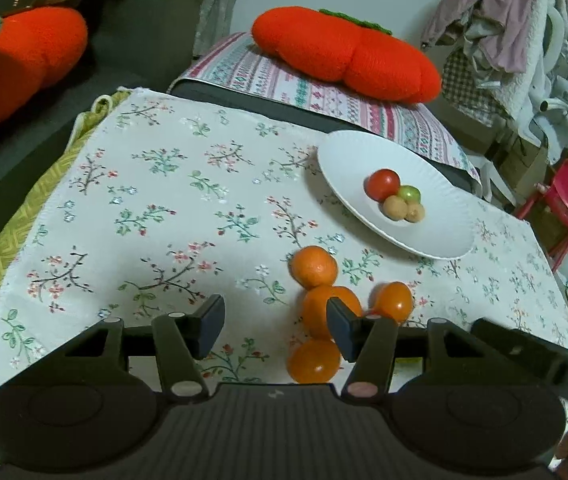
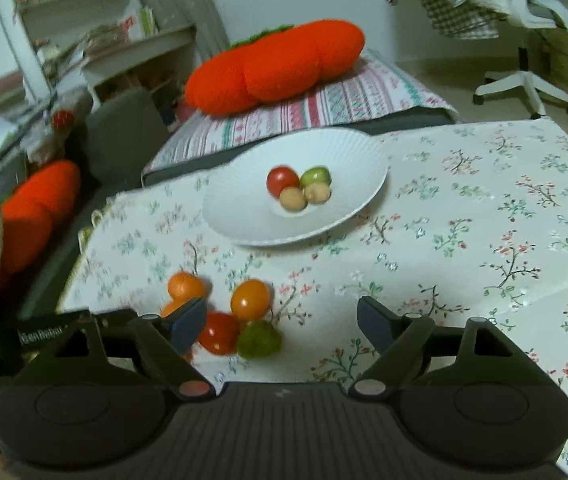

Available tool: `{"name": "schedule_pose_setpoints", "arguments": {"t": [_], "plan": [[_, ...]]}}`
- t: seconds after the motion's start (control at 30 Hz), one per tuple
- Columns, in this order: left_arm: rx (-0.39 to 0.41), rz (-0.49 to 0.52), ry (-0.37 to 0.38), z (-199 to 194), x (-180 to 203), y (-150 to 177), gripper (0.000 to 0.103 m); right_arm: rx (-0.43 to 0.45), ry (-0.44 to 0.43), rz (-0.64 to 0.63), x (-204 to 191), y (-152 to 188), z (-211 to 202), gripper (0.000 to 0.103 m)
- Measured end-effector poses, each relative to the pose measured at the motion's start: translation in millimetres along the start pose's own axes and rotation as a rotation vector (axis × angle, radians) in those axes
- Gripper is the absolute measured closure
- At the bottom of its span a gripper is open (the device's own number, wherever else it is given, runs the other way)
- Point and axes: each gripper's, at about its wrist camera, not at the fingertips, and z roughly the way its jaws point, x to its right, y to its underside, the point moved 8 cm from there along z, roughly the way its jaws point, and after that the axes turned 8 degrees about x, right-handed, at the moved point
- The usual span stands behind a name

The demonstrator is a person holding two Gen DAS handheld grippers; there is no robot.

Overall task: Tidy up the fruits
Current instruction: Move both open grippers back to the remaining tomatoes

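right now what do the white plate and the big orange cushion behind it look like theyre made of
White plate: looks like glazed ceramic, possibly moulded plastic; smooth with fine ribs radiating to the rim. Big orange cushion: yarn-like knit or fuzzy plush, matte, with soft rounded lobes and a green knitted top.

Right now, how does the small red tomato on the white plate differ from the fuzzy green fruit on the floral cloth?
The small red tomato is smooth and glossy; the fuzzy green fruit looks matte and rough. The tomato lies on the white plate; the green fruit lies near the right gripper. Both are round.
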Motion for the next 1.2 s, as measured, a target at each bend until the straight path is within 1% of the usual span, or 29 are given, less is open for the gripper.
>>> {"name": "schedule_pose_setpoints", "arguments": {"t": [0.07,0.1,0.17,0.33,0.47,0.57,0.6,0.63,0.7,0.73,0.8,0.9,1.03,1.13,1.2], "plan": [[-0.004,0.022,0.001,1,4,2,0.050,-0.024,0.006,-0.029,-3,8,5,0.022],[-0.008,0.036,-0.002,2,6,4,0.049,-0.034,0.008,-0.041,-4,11,8,0.022],[-0.013,0.048,-0.004,4,9,5,0.049,-0.048,0.012,-0.056,-6,15,10,0.022],[-0.019,0.041,0.001,5,8,6,0.049,-0.083,0.016,-0.092,-12,24,15,0.020],[-0.023,0.043,0.001,5,8,7,0.049,-0.127,0.028,-0.149,-18,38,27,0.021],[-0.022,0.035,0.000,5,7,5,0.049,-0.131,0.042,-0.221,-24,45,35,0.030],[-0.021,0.032,-0.001,5,7,5,0.049,-0.127,0.039,-0.253,-28,46,36,0.039],[-0.021,0.030,-0.001,5,7,5,0.049,-0.125,0.030,-0.267,-31,46,37,0.055],[-0.022,0.030,-0.001,5,7,5,0.049,-0.128,0.000,-0.262,-36,47,38,0.072],[-0.023,0.032,0.001,5,7,5,0.049,-0.122,0.002,-0.268,-37,47,37,0.074],[-0.023,0.032,0.002,5,7,5,0.049,-0.119,-0.009,-0.281,-39,47,37,0.074],[-0.021,0.023,-0.002,5,5,4,0.049,-0.121,-0.028,-0.241,-37,45,36,0.075],[-0.025,0.014,-0.018,6,-1,4,0.049,-0.110,-0.038,-0.182,-31,39,34,0.081],[-0.031,-0.004,-0.019,9,-6,3,0.049,-0.096,-0.047,-0.151,-26,33,31,0.081],[-0.029,-0.021,-0.020,10,-11,1,0.049,-0.085,-0.041,-0.124,-20,29,31,0.076]]}}
